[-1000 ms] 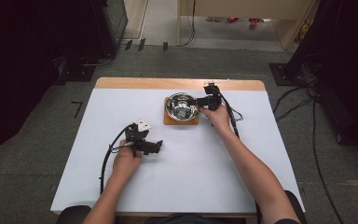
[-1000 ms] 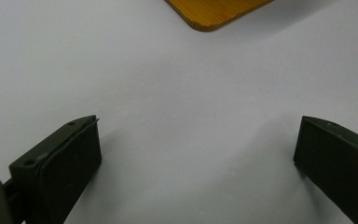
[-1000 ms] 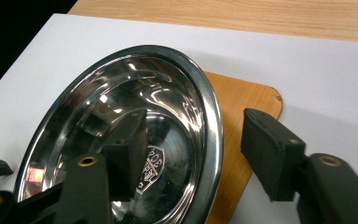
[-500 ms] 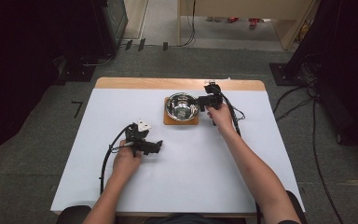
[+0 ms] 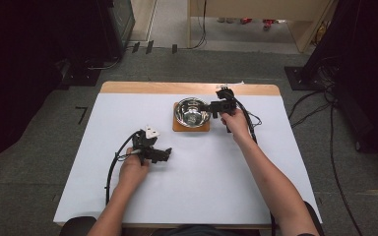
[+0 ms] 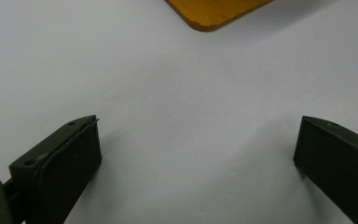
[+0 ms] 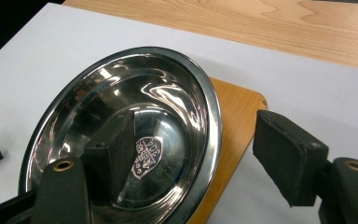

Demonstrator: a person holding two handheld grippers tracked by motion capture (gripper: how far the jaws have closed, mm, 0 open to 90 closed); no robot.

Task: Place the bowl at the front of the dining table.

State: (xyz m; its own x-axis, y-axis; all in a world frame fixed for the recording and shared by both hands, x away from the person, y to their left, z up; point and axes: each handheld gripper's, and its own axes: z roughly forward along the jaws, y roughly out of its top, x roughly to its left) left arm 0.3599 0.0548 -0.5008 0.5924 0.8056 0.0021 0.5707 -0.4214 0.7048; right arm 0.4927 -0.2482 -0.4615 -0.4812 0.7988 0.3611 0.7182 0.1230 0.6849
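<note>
A shiny steel bowl [image 5: 192, 113] [image 7: 121, 135] sits on a small orange wooden board [image 5: 177, 129] [image 7: 235, 116] at the table's far middle. My right gripper [image 5: 211, 107] [image 7: 196, 135] reaches in from the bowl's right and straddles its rim, with one jaw inside the bowl and the other outside over the board. Its jaws have just been opening; the rim lies between them but the pads stand clear of it. My left gripper [image 5: 167, 154] [image 6: 196, 158] rests open on the white tabletop nearer the person, with nothing between its fingers. A corner of the board [image 6: 214, 11] lies ahead of it.
The white table cover [image 5: 256, 187] leaves a bare wooden strip [image 5: 142, 87] along the far edge. Cables trail from both grippers across the table. Dark equipment and floor cables surround the table.
Both hands stay in nearly the same places, and the bowl has not moved.
</note>
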